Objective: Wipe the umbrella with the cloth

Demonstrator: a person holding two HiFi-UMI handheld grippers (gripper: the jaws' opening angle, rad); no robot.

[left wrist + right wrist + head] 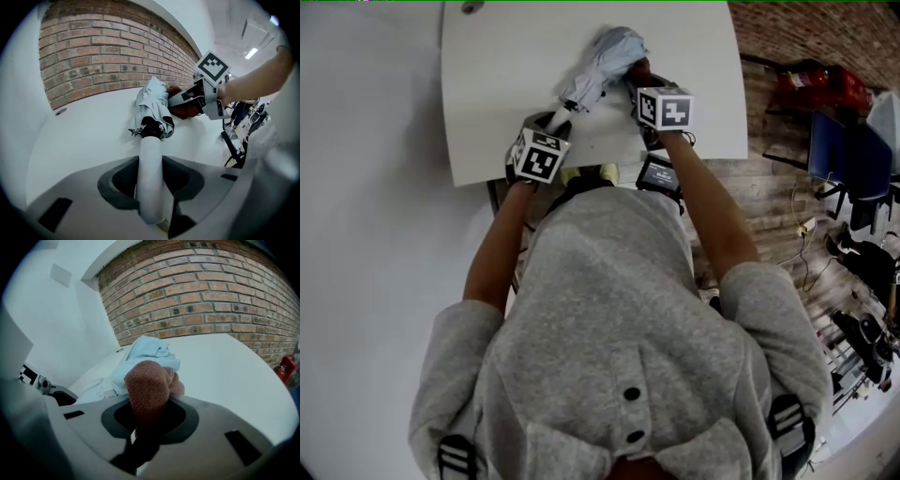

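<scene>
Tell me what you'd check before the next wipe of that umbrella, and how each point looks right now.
1. Left tongs clamped on the handle of the umbrella: ok.
2. Right tongs gripping the reddish cloth: ok.
3. Cloth against the folded umbrella: ok, it meets the fabric's side in the left gripper view.
4. Umbrella lying on the white table: ok.
5. Far side of the umbrella wiped: cannot tell, it is hidden.
</scene>
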